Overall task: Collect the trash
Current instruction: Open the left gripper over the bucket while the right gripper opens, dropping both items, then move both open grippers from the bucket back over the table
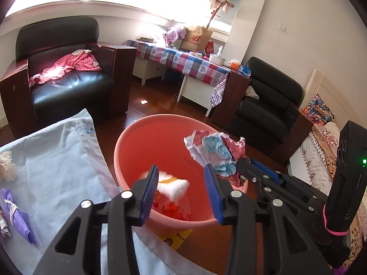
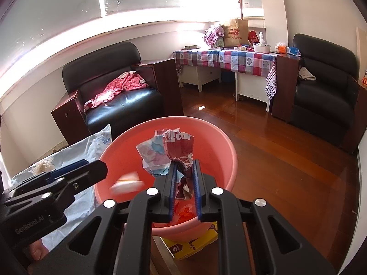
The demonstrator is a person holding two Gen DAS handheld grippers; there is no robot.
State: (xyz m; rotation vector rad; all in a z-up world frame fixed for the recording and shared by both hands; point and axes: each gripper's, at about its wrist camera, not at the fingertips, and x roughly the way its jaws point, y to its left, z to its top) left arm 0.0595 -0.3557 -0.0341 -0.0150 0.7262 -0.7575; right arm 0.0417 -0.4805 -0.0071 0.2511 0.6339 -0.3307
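Far left, pale blue cloth sheet (image 1: 57,155) spread over a raised surface, with a crumpled purple wrapper (image 1: 17,215) and a frayed cream tuft (image 1: 6,165) lying on it. Just right of the sheet's edge, round salmon-pink plastic basin (image 1: 128,142) sits on the dark wood floor (image 2: 286,160), partly over a flat yellow printed carton (image 2: 195,243); red crumpled scraps (image 1: 174,208) lie at its bottom. Left gripper (image 1: 181,183) hangs over the basin, jaws spread wide and holding nothing; a white fluffy wad with an orange streak (image 1: 174,185) shows between them, motion-blurred (in the air or at rest, cannot tell). Right of that, right gripper (image 2: 184,183) pinches a crumpled red, white and light-blue printed wrapper (image 2: 169,151) above the basin's inside, blue pads (image 2: 196,183) closed on its twisted lower end. Beyond: black leather armchair (image 2: 119,105) with a pink dotted garment (image 2: 119,87), checked-cloth table (image 2: 229,59), second black armchair (image 2: 321,91) at right.
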